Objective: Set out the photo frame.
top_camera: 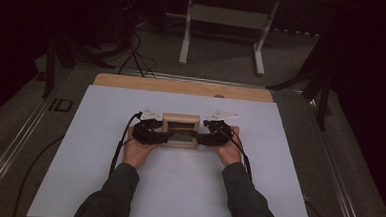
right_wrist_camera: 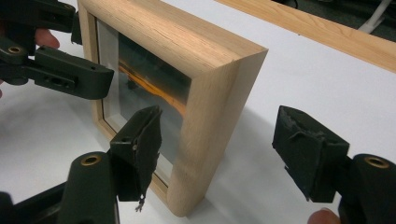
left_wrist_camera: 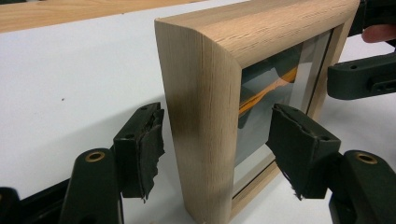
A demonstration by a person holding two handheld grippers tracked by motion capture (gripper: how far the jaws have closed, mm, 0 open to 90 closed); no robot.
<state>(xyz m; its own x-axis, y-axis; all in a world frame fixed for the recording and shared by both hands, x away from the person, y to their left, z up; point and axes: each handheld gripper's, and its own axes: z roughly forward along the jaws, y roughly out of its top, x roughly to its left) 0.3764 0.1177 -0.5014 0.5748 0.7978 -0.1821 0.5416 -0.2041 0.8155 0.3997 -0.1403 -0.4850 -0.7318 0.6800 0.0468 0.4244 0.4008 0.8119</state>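
A small light-wood picture frame (top_camera: pixel 181 119) with a glass front stands upright on the white sheet (top_camera: pixel 176 193). My left gripper (top_camera: pixel 164 135) straddles its left side and my right gripper (top_camera: pixel 198 136) its right side. In the left gripper view the wooden side (left_wrist_camera: pixel 205 116) stands between the left gripper's (left_wrist_camera: pixel 217 140) open jaws, and the pads (left_wrist_camera: pixel 140 149) do not press on it. In the right gripper view the frame's corner (right_wrist_camera: pixel 219 93) sits between the right gripper's (right_wrist_camera: pixel 219 135) open jaws, with a wide gap to the outer pad (right_wrist_camera: pixel 303 149). Each view shows the other gripper's jaw at the frame's far side.
The white sheet covers a wooden board (top_camera: pixel 182 86) whose far strip shows bare. Black cables (top_camera: pixel 121 145) trail from the grippers over the sheet. Beyond the board, a white table stand (top_camera: pixel 225 20) and dark stands sit on the grey floor.
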